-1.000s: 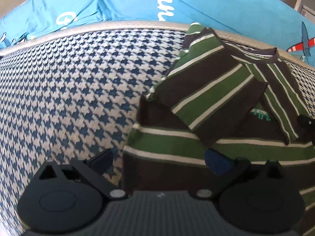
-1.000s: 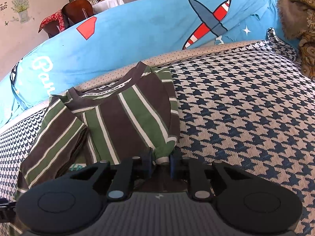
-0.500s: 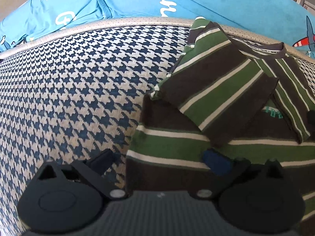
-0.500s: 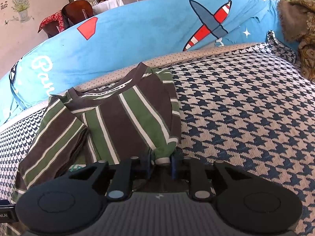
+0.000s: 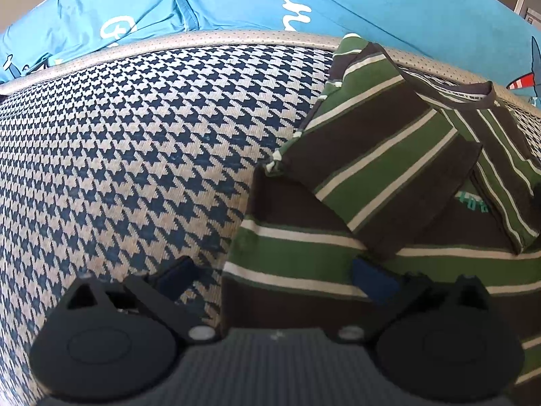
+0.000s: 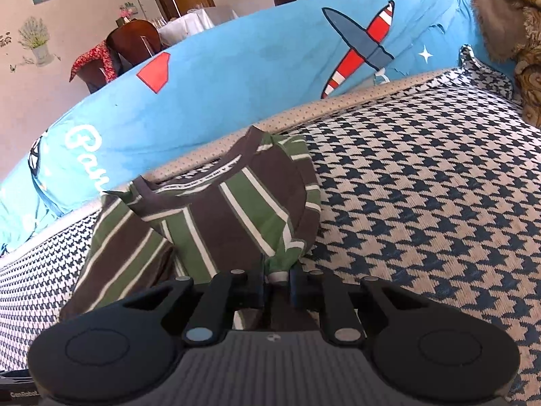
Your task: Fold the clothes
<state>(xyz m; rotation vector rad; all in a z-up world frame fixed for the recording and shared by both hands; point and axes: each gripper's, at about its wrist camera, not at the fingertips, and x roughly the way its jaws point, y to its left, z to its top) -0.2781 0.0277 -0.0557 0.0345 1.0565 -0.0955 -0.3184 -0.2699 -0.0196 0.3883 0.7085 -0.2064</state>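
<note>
Shirt: a brown, green and white striped cotton T-shirt (image 5: pixel 389 176) lay partly folded on the navy-and-cream houndstooth bed cover (image 5: pixel 142 142), its collar toward the far edge beside the bright blue printed quilt (image 5: pixel 338 3).
Left gripper (image 5: pixel 274 279): jaws stood wide apart; one finger over bare cover, the other over the shirt's near striped hem, the shirt's side edge between them, nothing clamped.
Right gripper (image 6: pixel 276 282): jaws were pinched closed on a bunched fold of the shirt (image 6: pixel 236 213), lifted above the cover.

Green-brown striped shirt (image 5: pixel 382 169); navy houndstooth cover (image 5: pixel 135 142)
</note>
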